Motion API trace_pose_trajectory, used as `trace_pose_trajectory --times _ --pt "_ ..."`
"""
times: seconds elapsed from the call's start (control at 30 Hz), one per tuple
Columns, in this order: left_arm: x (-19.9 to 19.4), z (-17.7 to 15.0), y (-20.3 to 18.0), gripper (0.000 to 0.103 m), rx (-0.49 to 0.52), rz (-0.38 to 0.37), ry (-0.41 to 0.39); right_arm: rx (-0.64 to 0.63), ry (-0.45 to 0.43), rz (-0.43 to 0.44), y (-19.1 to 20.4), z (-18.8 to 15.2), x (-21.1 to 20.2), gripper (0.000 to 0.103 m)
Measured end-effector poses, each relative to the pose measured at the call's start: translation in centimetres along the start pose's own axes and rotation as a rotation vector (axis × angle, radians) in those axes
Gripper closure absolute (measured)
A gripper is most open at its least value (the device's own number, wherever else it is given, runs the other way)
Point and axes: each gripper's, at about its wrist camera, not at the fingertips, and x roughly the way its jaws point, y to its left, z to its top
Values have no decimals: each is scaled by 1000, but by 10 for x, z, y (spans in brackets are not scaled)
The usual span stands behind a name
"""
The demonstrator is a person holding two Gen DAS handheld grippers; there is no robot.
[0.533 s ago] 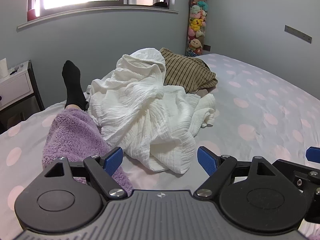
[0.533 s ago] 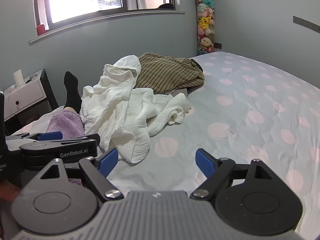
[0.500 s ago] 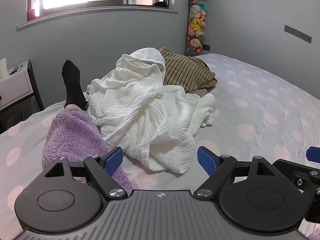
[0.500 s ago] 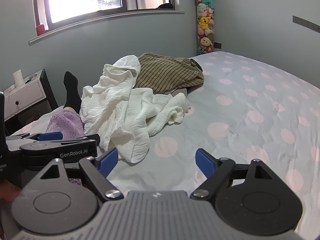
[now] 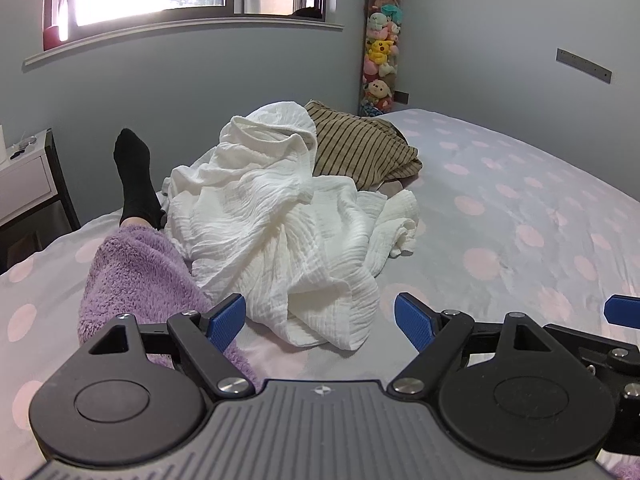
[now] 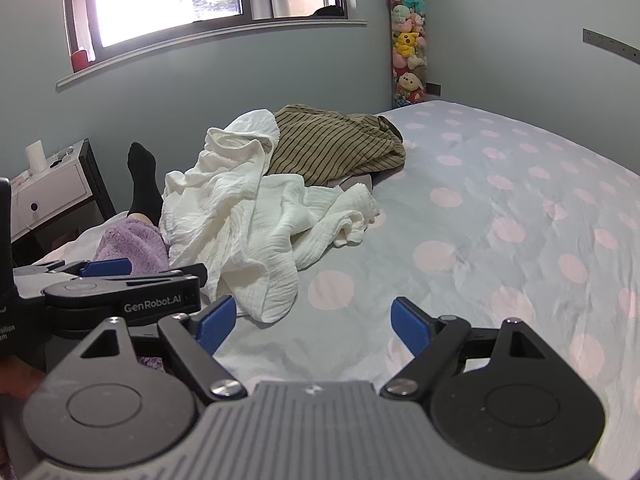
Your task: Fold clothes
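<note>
Two garments (one white (image 5: 276, 240), one striped (image 5: 356, 148)) lie heaped; left gripper (image 5: 320, 322) and right gripper (image 6: 314, 322) both released.

My left gripper (image 5: 318, 322) has royal-blue pads on black linkages over a ribbed grey body; my right gripper (image 6: 310, 324) wears the same blue, black and grey; the bedsheet (image 5: 520, 208) is pale grey-blue with soft pink polka dots; toward its far-left corner the crinkled garment (image 5: 276, 232) is plain white with a fine rippled texture; the garment behind it (image 5: 352, 148) is olive-brown with thin dark stripes; along the left edge my fleecy trouser leg (image 5: 136, 276) is lilac, and my sock (image 5: 134, 176) is solid black; the wall (image 5: 200, 76) is muted grey-blue; the bedside cabinet (image 6: 44, 196) is white with a dark frame.
</note>
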Motion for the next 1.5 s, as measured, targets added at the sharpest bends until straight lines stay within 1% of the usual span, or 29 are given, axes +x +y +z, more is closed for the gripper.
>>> trace_pose_trajectory --times 0.3,0.7,1.5 --pt "-3 1 0 21 5 -3 -11 -17 -3 9 5 1 -2 17" --pt "-2 2 0 21 -4 -5 -6 -25 3 9 9 2 -1 17" --pt "-1 0 0 21 -6 -7 2 -13 8 12 8 1 0 17"
